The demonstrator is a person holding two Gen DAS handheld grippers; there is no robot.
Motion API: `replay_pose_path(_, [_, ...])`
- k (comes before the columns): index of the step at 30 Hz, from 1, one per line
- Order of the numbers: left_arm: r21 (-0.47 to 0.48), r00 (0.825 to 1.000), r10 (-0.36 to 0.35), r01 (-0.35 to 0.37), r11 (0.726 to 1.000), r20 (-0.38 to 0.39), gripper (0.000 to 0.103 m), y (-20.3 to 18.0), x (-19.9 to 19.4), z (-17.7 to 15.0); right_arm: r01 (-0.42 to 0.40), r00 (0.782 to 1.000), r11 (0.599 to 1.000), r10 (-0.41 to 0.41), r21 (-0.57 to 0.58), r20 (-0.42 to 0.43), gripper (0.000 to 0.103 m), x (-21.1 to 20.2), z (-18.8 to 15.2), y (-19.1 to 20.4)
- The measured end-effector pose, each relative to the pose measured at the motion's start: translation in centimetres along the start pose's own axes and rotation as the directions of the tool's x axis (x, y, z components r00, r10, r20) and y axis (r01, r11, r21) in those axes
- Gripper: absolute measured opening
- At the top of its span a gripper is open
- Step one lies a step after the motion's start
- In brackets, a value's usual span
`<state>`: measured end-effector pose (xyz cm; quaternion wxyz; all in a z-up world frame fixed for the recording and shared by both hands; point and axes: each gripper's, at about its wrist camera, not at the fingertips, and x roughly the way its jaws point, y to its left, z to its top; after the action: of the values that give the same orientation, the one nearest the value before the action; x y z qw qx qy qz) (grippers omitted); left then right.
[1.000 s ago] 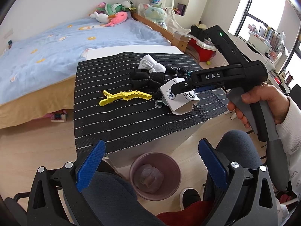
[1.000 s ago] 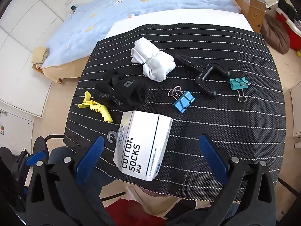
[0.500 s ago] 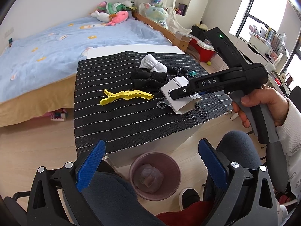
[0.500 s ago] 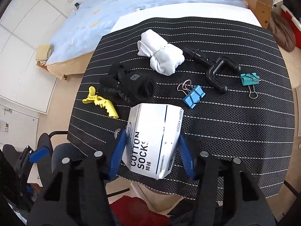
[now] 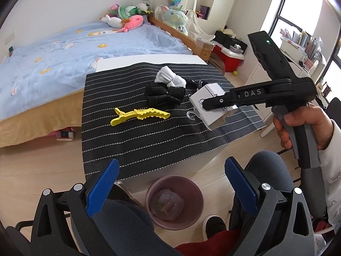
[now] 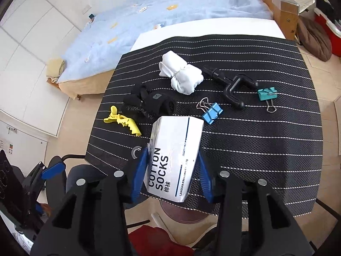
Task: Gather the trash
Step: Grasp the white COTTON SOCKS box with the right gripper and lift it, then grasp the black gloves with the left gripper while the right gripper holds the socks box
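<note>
Right tongs (image 6: 172, 170) now closing on sock box (image 6: 174, 149) — lifted

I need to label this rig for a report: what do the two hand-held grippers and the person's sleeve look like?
Both are black plastic frames with silver screws and textured blue pads: left hand-held gripper, right hand-held gripper. The right one bears "DAS" lettering, a grey handle and a green light. The sleeve is white with small prints.

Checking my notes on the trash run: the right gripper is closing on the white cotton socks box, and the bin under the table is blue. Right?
Not quite. The bin is pink, as the left wrist view shows. The right gripper is indeed closing on the cotton socks box.
</note>
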<state>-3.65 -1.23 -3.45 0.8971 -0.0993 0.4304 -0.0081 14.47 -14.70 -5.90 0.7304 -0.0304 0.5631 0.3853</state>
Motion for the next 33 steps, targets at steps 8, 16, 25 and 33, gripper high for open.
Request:
replay_pose_path(8, [0.024,1.0,0.006,-0.007,1.0,0.027,0.095,-0.2,-0.2,1.9,0.015,0.998,1.0,-0.015,0.008,0.054,0.045,-2.5,-0.6,-0.5])
replay_pose_path(16, [0.048,0.999,0.006,-0.008,0.999,0.042,0.095,-0.3,0.5,5.0,0.04,0.995,0.999,-0.041,0.007,0.093,0.045,-4.4,-1.2,-1.3])
replay_pose_path(25, [0.079,1.0,0.002,-0.002,0.997,0.004,0.095,-0.6,2.8,8.6,0.047,0.993,0.999,-0.049,0.022,0.103,0.045,-5.1,-1.7,-2.3])
replay_pose_path(33, [0.083,0.997,0.015,-0.009,0.996,-0.072,0.095,-0.4,6.4,11.0,0.053,0.992,0.998,-0.056,0.029,0.113,0.045,-5.7,-1.7,-2.8])
